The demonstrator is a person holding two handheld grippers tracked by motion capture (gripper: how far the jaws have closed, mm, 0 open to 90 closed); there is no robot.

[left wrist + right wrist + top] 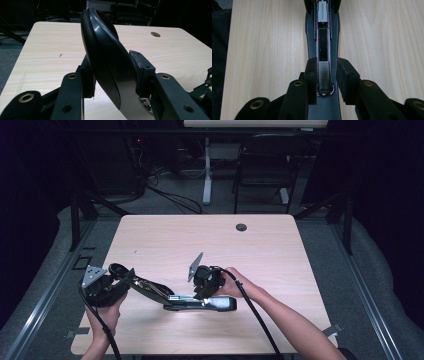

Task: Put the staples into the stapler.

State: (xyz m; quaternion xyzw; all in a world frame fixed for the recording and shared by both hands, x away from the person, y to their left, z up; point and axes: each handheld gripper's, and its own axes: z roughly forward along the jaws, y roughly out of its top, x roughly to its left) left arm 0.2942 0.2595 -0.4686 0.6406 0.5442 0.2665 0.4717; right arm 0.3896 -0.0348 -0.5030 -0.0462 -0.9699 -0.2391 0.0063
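Note:
A black stapler lies swung open near the table's front edge, its base [217, 304] flat on the wood. My left gripper [127, 279] is shut on its raised top cover [105, 55], which stands tilted between the pads. My right gripper [202, 295] points down over the open magazine [323, 45]. Its jaws [325, 75] stand open on either side of the channel. A strip of staples [323, 72] lies in the channel between the fingers, and I cannot tell if the pads touch the stapler's sides. A grey pusher [323, 11] sits at the far end.
The light wooden table [165, 240] has a round cable hole [241, 227] near its far edge. A small dark mark [60, 55] is on the wood at the left. Beyond the table stand a desk leg [207, 170] and a dark chair [262, 170].

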